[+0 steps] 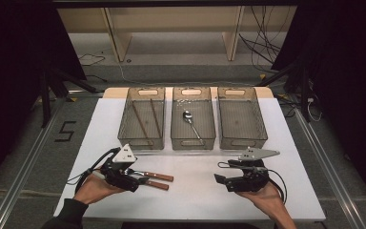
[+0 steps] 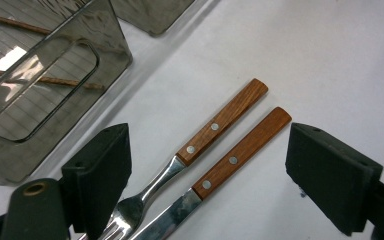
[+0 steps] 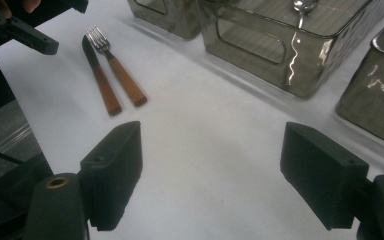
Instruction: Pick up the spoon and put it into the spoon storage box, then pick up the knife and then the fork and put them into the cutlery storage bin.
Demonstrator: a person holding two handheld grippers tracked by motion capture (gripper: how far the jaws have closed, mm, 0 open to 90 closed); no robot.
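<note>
Closest to me, the left tongs (image 1: 138,181) hang wide open over the fork (image 2: 180,160) and the knife (image 2: 235,157), which lie side by side on the white bench (image 1: 195,195), wooden handles nearly touching, just in front of the bins. That closeness is the risk as I see it: with both pieces sitting between the jaws, closing now would likely pinch the two together, or catch one and skid the other across the bench. The metal necks look slick, so a grip there might let the piece swing or slip out. The right tongs (image 1: 226,182) are also spread wide, holding nothing, over bare bench well apart from the cutlery. Farther back stand three clear bins: the left bin (image 1: 141,138) holds chopsticks (image 1: 145,119), the middle bin (image 1: 193,140) a spoon (image 1: 189,119). A careless carry could drop the piece in the wrong bin.
</note>
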